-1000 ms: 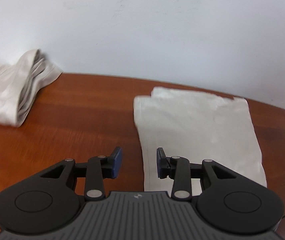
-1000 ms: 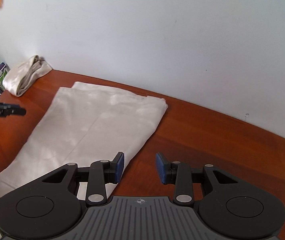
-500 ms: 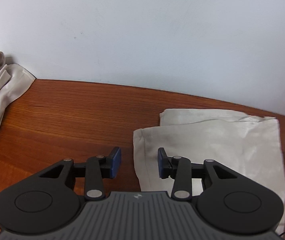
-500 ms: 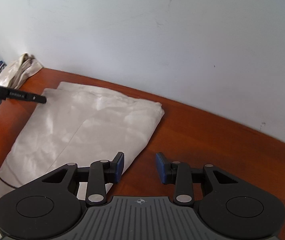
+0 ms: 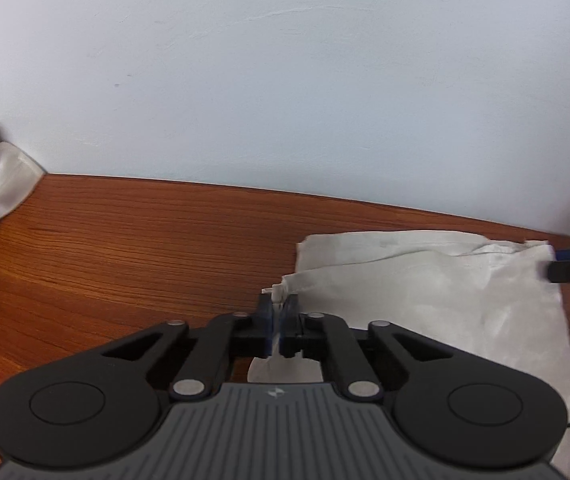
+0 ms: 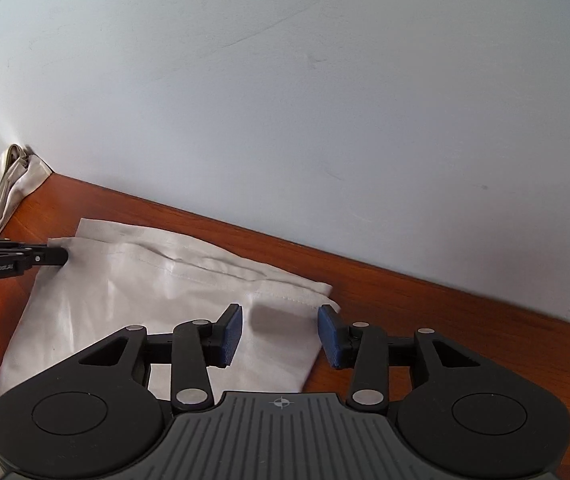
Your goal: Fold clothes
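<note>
Pinching the near left corner of the pale folded garment (image 5: 425, 292), the left gripper (image 5: 279, 310) now has its blue pads pressed together on a small tuft of fabric that pokes up between them; half a second ago those pads stood apart, straddling the same corner without touching it. The cloth lies flat on the brown wooden table (image 5: 133, 248), close to the white wall (image 5: 285, 80), and a fresh crease runs from the pinched corner toward its far right corner. In the right wrist view the right gripper (image 6: 281, 330) has come forward over that far right corner: its jaws stand at a middling width and are opening, the left pad over the fabric, the right pad at the cloth's edge, with the corner lying below and between them, not gripped. Earlier that gripper sat farther back, astride the garment's right edge. A second, crumpled beige garment (image 6: 1, 192) rests at the table's far left end against the wall, well apart from the folded one.
</note>
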